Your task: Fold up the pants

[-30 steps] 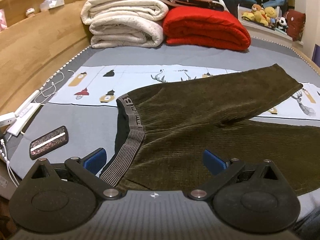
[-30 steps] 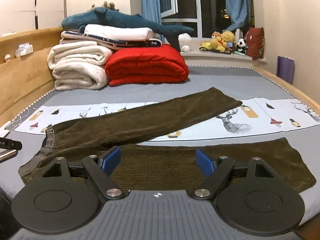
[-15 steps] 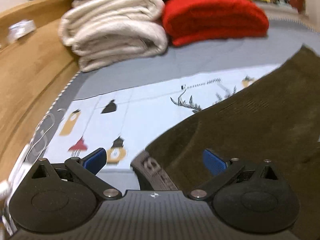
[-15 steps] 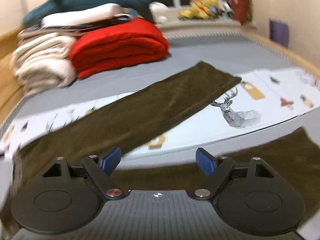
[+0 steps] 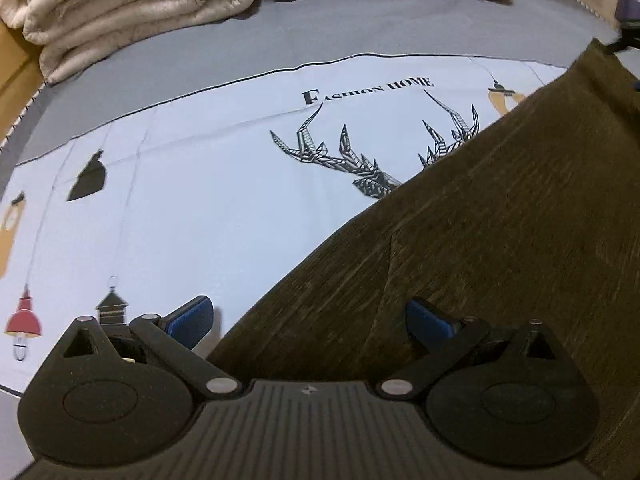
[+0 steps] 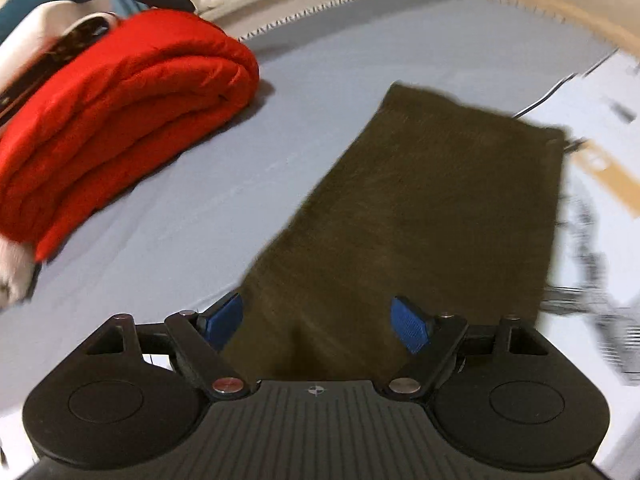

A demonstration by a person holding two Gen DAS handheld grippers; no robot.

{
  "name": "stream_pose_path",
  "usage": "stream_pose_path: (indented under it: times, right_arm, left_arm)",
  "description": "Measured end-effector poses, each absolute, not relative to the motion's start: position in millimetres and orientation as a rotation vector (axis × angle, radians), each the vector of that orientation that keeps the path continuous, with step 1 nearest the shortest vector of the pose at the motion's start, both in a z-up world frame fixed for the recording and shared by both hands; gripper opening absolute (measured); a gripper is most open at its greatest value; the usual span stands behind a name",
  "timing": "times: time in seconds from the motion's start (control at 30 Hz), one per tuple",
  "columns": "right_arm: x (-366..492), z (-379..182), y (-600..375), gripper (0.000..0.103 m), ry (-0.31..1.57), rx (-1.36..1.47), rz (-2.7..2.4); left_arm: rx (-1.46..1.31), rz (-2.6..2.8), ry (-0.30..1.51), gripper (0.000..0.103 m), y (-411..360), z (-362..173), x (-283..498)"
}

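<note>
Moved: both grippers sit lower and nearer the pants than a second ago; waistband and phone are gone from the left view.
Writing: "FASHION HOME" [image 5: 368,90] printed on sheet [image 5: 192,200], above a deer motif.
Pants [image 5: 500,240]: olive corduroy, flat on bed; leg runs diagonally, hem [image 6: 472,112] toward far right.
Left gripper [image 5: 308,316]: jaws apart, over leg edge.
Right gripper [image 6: 318,320]: jaws apart, nothing clamped.
Neighbours: red quilt [image 6: 112,120], white quilt [image 5: 120,4].

Bed [image 6: 360,60] bears pants [image 6: 440,208], red quilt [image 6: 120,120].
</note>
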State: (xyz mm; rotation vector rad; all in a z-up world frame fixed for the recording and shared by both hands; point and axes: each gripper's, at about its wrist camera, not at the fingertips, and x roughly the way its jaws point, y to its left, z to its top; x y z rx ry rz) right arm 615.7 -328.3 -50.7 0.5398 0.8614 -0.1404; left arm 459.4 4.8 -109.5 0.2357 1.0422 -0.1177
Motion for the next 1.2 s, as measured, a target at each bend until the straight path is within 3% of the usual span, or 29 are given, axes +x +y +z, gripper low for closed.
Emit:
stream_pose_path:
  times: [0.07, 0.13, 0.23, 0.27, 0.33, 0.37, 0.4, 0.6, 0.77, 0.93, 1.0, 1.07, 1.1, 1.13, 1.17, 1.2]
  right_arm:
    - [638.4, -60.5, -312.4, 0.083, 0.853, 0.568, -0.136]
    - [657.1, -73.4, -296.1, 0.083, 0.872, 0.569, -0.139]
    - [671.7, -92.7, -272.1, 0.089, 0.895, 0.475, -0.183]
    - [672.5, -93.4, -260.8, 0.089, 0.887, 0.389, -0.176]
    - [665.7, -94.9, -238.2, 0.046, 0.877, 0.143, -0.221]
    - [660.9, -92.9, -237.8, 0.018, 0.862, 0.116, -0.187]
    - [654.0, -89.1, -247.6, 0.013, 0.864, 0.170, -0.171]
    - [555.1, -30.2, -336.8, 0.011, 0.780, 0.433, -0.103]
    - [370.2, 32.5, -423.1, 0.010, 0.664, 0.548, 0.001]
    - [216.2, 2.3, -461.2, 0.011, 0.731, 0.510, -0.061]
    - [192.4, -28.1, -465.6, 0.017, 0.834, 0.528, -0.086]
    - [179.9, -53.4, -469.8, 0.021, 0.900, 0.580, -0.132]
    - [175.2, -57.6, -471.4, 0.035, 0.908, 0.603, -0.129]
    - [169.8, -56.9, -473.2, 0.039, 0.885, 0.601, -0.111]
    - [165.7, -53.2, -475.9, 0.047, 0.828, 0.595, -0.102]
    - [162.1, -50.2, -479.6, 0.059, 0.766, 0.581, -0.099]
  left_arm:
    - [0.247, -0.127, 1.014, 0.099, 0.5, -113.0, 457.4]
    - [0.225, -0.164, 1.008, 0.076, -3.3, -111.3, 454.8]
    - [0.204, -0.188, 1.004, 0.052, -6.8, -108.3, 450.0]
    - [0.215, -0.176, 0.993, 0.048, -11.7, -109.0, 446.7]
    - [0.266, -0.149, 0.970, 0.027, -28.1, -104.3, 436.3]
    - [0.283, -0.132, 0.963, 0.023, -33.6, -102.2, 433.2]
    - [0.291, -0.117, 0.957, 0.010, -36.6, -99.4, 430.0]
    - [0.148, -0.084, 0.889, 0.009, -41.3, -54.2, 365.3]
    - [0.079, -0.132, 0.834, 0.009, -102.4, -22.2, 233.4]
    - [-0.004, -0.085, 0.948, 0.014, -124.7, -59.6, 152.8]
    - [-0.070, -0.063, 0.987, 0.018, -116.2, -78.7, 145.7]
    - [-0.103, -0.046, 0.982, 0.023, -112.5, -83.7, 138.1]
    - [-0.119, -0.033, 0.948, 0.030, -111.0, -83.7, 130.6]
    - [-0.135, -0.024, 0.919, 0.045, -109.8, -84.4, 126.1]
    - [-0.153, -0.011, 0.901, 0.053, -108.3, -85.7, 122.4]
    - [-0.174, 0.009, 0.898, 0.067, -108.0, -87.3, 118.6]
